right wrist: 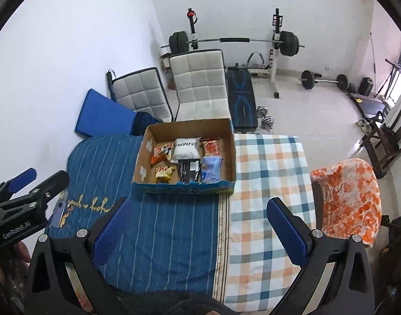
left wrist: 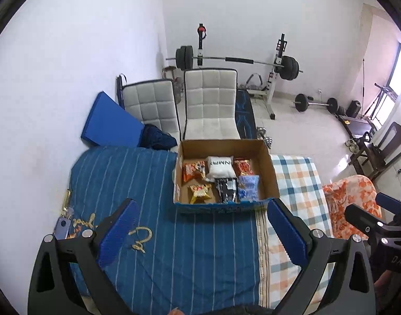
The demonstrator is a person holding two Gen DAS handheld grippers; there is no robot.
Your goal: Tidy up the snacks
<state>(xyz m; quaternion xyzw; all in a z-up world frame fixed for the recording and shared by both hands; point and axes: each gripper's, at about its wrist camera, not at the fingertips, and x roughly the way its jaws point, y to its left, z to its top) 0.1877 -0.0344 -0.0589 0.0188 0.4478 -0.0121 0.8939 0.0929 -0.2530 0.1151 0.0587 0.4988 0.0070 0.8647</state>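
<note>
Home gym equipment fills the far side of a white-walled room: a barbell on a rack (left wrist: 234,60) and two pale padded chairs (left wrist: 211,105). Nearer lies a bed, seen from above through both wrist cameras.

At the far left of the bed, a small phone-like object (left wrist: 61,227) rests on a blue striped blanket (left wrist: 137,178) with gold embroidery. The left gripper (left wrist: 200,225) hovers above this blanket, its two blue-padded fingers (left wrist: 116,233) spread wide with nothing between them.

Moving right, a shallow cardboard box (left wrist: 268,168) sits on the far part of the bed, straddling the seam between the blue blanket and a checked sheet (right wrist: 266,178). Inside, six snack packets lie flat in two rows: an orange packet (left wrist: 193,170), a white pouch (left wrist: 220,166) and a red packet (left wrist: 243,166) at the far side; a yellow packet (left wrist: 199,193), a black packet (left wrist: 226,189) and a blue packet (left wrist: 249,187) nearer.

Further right, the right gripper (right wrist: 197,219) hangs over the seam, jaws likewise wide apart and holding nothing. An orange-and-white patterned cloth (right wrist: 350,197) lies at the bed's right edge.

No loose snacks show on the bedding, so the organizing looks finished or nearly so, with every visible packet already in the box.
</note>
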